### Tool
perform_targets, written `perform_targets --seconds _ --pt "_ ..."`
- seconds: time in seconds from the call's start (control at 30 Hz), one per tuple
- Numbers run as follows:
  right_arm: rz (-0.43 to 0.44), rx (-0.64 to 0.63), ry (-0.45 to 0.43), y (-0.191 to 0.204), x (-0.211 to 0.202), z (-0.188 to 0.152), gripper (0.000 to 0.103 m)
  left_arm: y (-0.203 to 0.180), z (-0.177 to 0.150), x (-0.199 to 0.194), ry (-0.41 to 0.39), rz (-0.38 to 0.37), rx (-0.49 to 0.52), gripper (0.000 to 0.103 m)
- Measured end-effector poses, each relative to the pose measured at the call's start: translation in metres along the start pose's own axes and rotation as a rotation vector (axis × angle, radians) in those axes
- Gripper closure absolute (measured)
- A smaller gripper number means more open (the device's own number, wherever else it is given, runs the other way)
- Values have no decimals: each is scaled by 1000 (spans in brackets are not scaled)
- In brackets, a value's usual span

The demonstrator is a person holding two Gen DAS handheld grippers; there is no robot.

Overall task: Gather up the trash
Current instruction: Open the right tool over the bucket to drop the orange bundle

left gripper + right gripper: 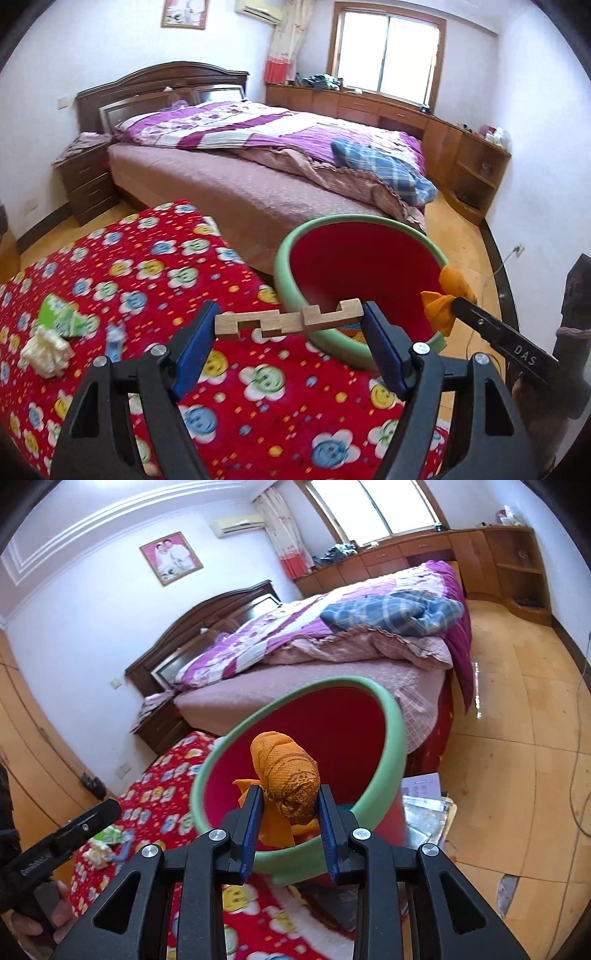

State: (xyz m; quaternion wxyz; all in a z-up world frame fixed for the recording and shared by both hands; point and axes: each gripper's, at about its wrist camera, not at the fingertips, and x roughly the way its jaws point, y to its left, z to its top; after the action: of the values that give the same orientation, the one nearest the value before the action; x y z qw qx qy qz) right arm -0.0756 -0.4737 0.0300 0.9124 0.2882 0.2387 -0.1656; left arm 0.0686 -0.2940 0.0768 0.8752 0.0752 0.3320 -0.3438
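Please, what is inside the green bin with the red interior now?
The green bin shows mostly bare red wall. Its bottom is hidden by the wooden piece in the left gripper and the orange wad in the right gripper.

Home bedroom, wooden-headboard double bed (266, 162) under a purple floral quilt (236, 125), bedside drawers (88, 181), framed portrait (171, 557), wall air conditioner (238, 525), curtained window (388, 55)
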Motion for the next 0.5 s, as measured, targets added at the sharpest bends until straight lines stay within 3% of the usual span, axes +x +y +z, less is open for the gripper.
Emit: perform_targets --seconds 0.5 --pt "-22 60 1 -26 11 4 56 -31 13 49 48 -47 72 26"
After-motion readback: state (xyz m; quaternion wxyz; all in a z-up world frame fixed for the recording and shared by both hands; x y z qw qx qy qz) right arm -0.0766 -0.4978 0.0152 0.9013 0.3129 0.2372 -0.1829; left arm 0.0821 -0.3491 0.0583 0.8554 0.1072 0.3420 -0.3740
